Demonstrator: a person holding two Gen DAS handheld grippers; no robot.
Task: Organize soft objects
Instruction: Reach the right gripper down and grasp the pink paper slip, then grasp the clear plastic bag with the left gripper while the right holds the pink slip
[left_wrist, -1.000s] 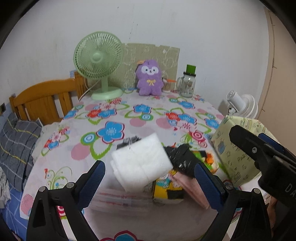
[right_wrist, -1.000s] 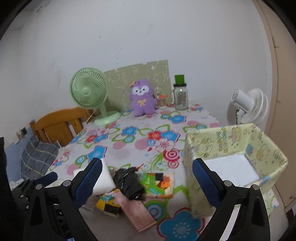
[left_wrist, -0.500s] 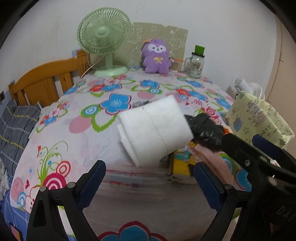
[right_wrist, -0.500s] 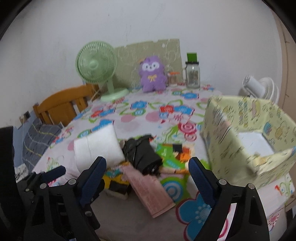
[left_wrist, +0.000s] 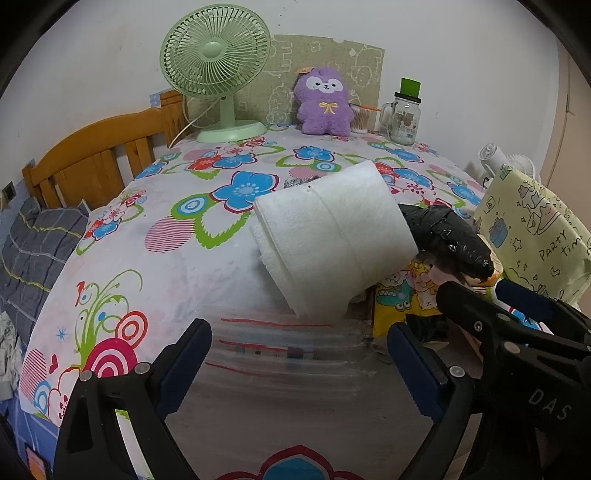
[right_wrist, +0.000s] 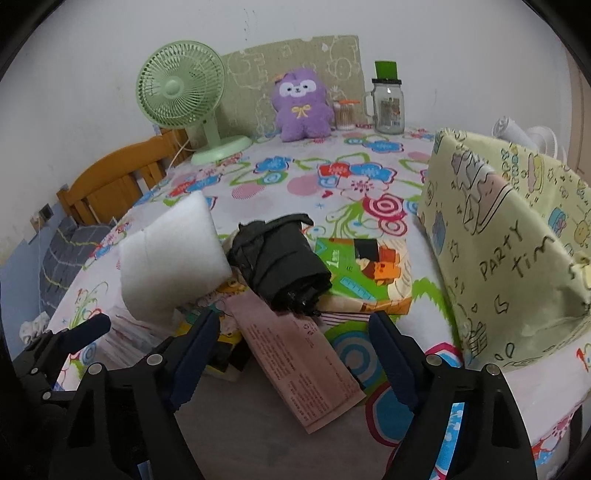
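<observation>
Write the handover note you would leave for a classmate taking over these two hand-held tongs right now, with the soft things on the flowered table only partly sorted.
Left tongs: open, empty, facing the white folded towel.
Right tongs: open, empty, jaws have just been closing; pink packet lies between them, not gripped.
Pile at the near table edge: towel, black folded umbrella, pink packet, green cartoon pack, yellow cartoon pack.
Yellow "PARTY" fabric box stands to the right; its inside is hidden.
Done: nothing visibly sorted.
Left: probably move the pile into the box.
</observation>
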